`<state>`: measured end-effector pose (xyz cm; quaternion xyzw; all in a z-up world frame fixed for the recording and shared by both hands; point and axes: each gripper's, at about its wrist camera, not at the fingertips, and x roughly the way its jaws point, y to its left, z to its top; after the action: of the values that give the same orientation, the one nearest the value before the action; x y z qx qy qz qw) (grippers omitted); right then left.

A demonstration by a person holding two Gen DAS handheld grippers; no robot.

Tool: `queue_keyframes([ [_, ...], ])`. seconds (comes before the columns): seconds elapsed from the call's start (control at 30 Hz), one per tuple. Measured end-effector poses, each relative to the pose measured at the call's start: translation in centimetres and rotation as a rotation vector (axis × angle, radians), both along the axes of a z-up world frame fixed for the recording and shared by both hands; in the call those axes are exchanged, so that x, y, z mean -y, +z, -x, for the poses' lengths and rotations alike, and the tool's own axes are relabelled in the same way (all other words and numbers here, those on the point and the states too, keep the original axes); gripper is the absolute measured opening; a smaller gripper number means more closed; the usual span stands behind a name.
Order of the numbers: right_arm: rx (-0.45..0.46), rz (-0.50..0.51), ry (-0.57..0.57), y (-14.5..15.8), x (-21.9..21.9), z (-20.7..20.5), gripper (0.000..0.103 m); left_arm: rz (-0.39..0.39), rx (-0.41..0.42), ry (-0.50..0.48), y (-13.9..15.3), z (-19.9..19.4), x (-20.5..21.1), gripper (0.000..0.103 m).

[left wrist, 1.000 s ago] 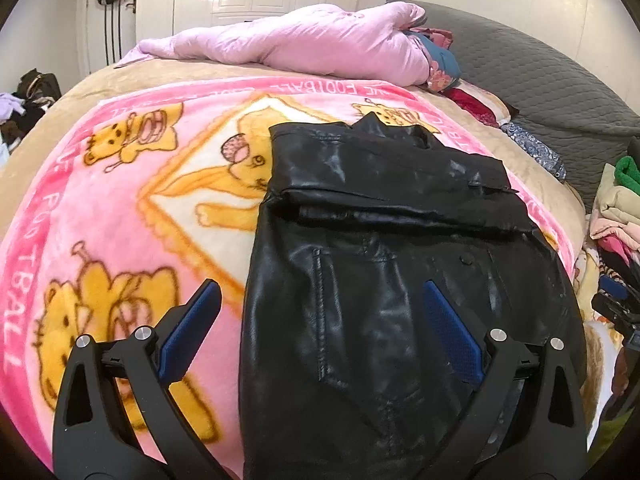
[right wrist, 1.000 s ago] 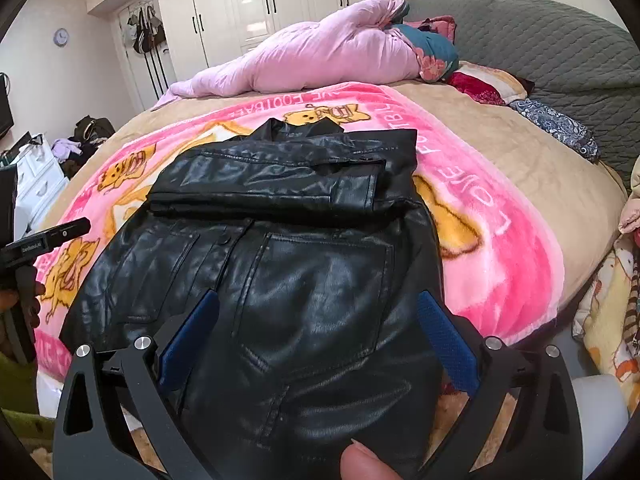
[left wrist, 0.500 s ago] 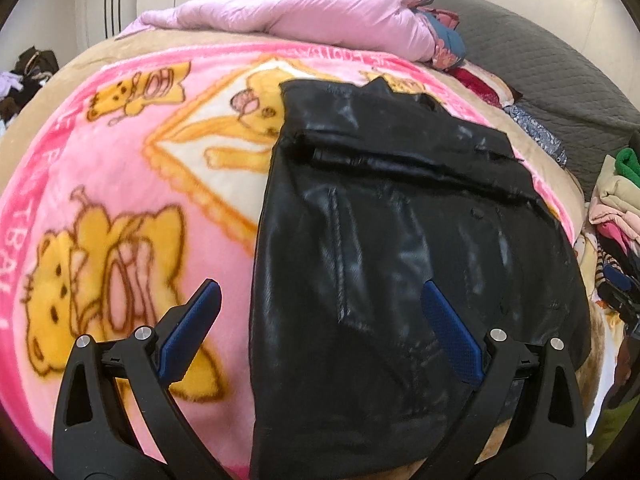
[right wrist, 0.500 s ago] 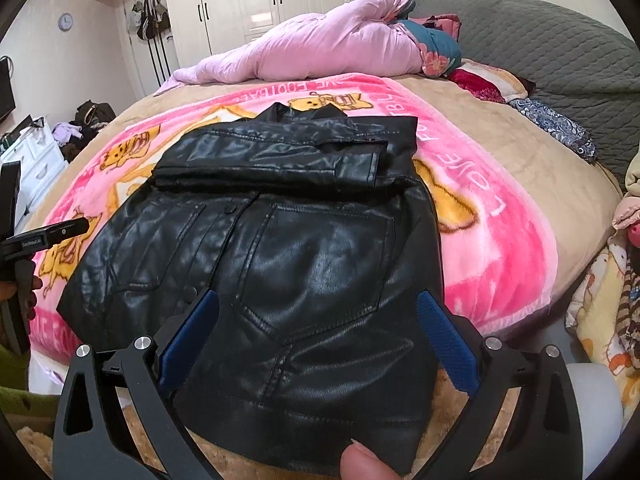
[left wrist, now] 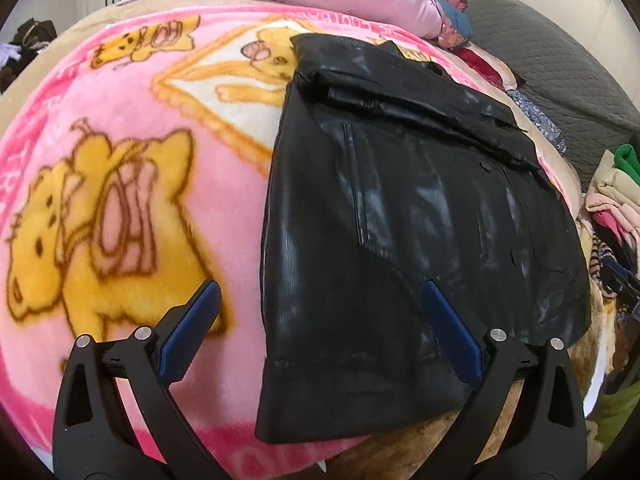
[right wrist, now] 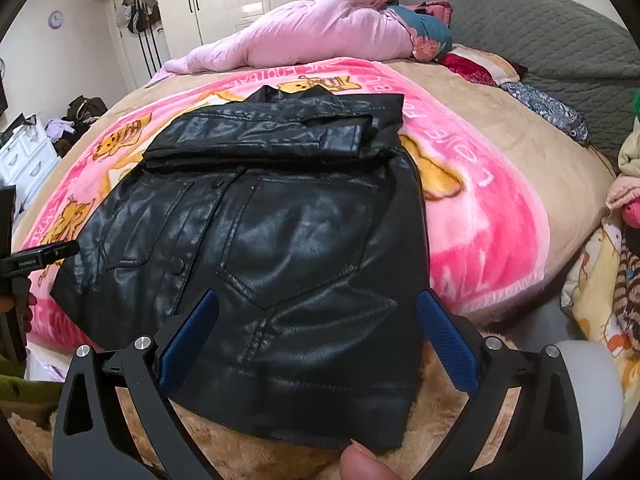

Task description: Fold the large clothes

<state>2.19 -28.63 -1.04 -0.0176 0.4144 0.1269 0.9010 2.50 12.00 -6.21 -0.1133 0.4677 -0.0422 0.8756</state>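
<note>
A big bed (right wrist: 500, 132) is filling most of both views. A pink blanket (left wrist: 132, 168) with yellow cartoon animals is lying spread over it. A gray cover (right wrist: 540, 36) is sitting at the far end of the bed, and a puffy pink quilt (right wrist: 304, 36) is lying bunched up beside it.

A black jacket (right wrist: 288, 240) is lying flat on the pink blanket, near the front edge of the bed. Its sleeves are lying folded across its top part. Its bottom edge is hanging a little over the brown fuzzy edge of the bed.

A pile of clothes (left wrist: 612, 200) is sitting off to the right side of the bed.

The left tool (left wrist: 320, 328) is hovering over the jacket's left side, with its two blue fingers wide apart and holding nothing. The right tool (right wrist: 316, 332) is hovering over the jacket's lower right part, and its fingers are wide apart too, with nothing in them.

A fingertip (right wrist: 364, 462) is peeking in at the bottom of the right view.
</note>
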Motion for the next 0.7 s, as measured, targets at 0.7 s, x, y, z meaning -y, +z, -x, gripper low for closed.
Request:
queue_keyframes([
  [0.7, -0.067, -0.032, -0.020, -1.5, 2.7, 2.1, 0.099, 0.121, -0.076, -0.072, -1.5, 3.7, 0.1, 0.060],
])
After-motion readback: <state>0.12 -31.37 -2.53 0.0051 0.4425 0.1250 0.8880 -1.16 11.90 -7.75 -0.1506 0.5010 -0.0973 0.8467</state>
